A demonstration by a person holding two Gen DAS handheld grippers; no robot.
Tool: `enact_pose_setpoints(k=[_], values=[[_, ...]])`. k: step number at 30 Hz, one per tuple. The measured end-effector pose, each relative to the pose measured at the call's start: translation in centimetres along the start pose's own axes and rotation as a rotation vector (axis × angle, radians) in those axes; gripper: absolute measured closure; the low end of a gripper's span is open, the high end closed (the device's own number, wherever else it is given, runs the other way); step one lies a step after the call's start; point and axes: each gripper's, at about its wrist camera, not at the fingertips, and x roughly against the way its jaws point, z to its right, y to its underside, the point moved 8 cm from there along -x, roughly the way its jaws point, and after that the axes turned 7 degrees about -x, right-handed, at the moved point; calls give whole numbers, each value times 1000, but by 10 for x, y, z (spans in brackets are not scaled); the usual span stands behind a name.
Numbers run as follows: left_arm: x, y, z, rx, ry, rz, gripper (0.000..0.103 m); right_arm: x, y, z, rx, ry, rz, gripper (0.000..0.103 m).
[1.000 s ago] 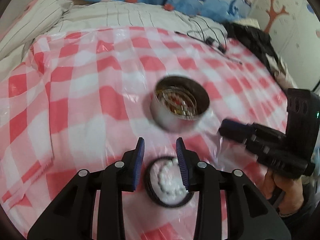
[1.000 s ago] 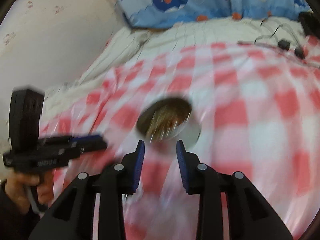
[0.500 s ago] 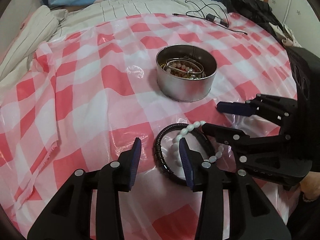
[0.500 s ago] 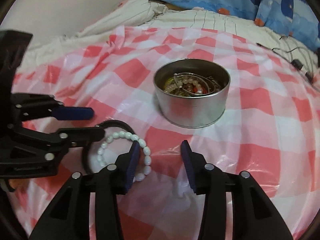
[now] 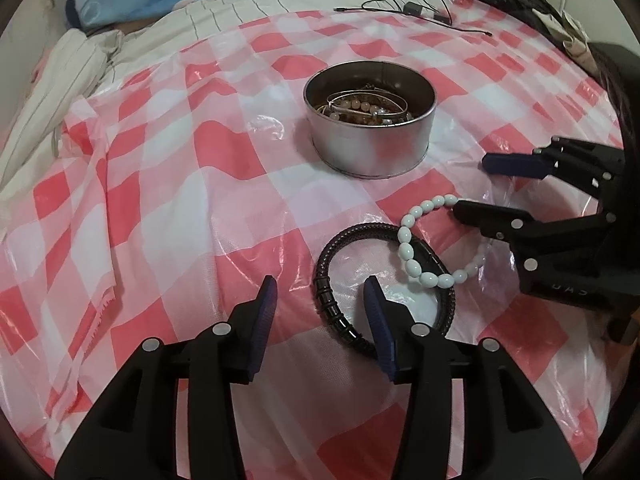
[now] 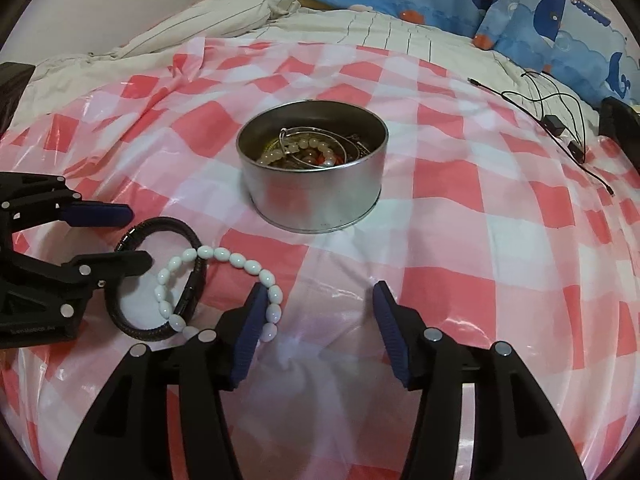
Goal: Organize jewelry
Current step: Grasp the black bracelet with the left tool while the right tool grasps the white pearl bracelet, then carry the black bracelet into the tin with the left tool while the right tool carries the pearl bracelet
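Right then, the white bead bracelet [image 5: 434,248] lay across the black bracelet [image 5: 340,312] on the checked cloth [image 5: 160,200], near the tin [image 5: 370,120]. You had both the left gripper [image 5: 320,312] and right gripper [image 6: 316,320] parted — jaws just opening, holding nothing.

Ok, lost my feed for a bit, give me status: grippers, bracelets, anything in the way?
Left gripper and right gripper just opening, both empty. White bead bracelet overlaps black braided bracelet on checked sheet, outside tin. Nothing blocking.
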Motion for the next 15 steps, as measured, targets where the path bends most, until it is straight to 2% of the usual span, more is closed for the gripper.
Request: enact_pose_setpoints(k=[4, 5, 6, 7, 8, 9, 10, 11, 15], values=[[1, -3, 7, -75, -56, 14, 60, -2, 2, -19, 85, -6, 4, 50], [0, -3, 9, -96, -70, 15, 61, -2, 3, -22, 103, -9, 1, 54], [-1, -3, 13, -130, -86, 19, 68, -3, 4, -24, 105, -24, -6, 58], [-2, -4, 17, -148, -79, 19, 81, -3, 6, -26, 95, -54, -20, 72], [-3, -4, 21, -163, -76, 14, 85, -3, 7, -26, 84, -66, -27, 91], [-3, -4, 23, -165, -71, 14, 91, -3, 8, -24, 52, -102, -36, 95], [-2, -5, 25, -152, -45, 15, 95, -1, 7, -21, -31, -205, -50, 95], [-1, -7, 25, -114, 12, 19, 95, 2, 5, -17, -111, -298, -55, 95], [13, -14, 14, 20, 145, 78, 95, 17, -6, 0, -315, -514, -15, 95]])
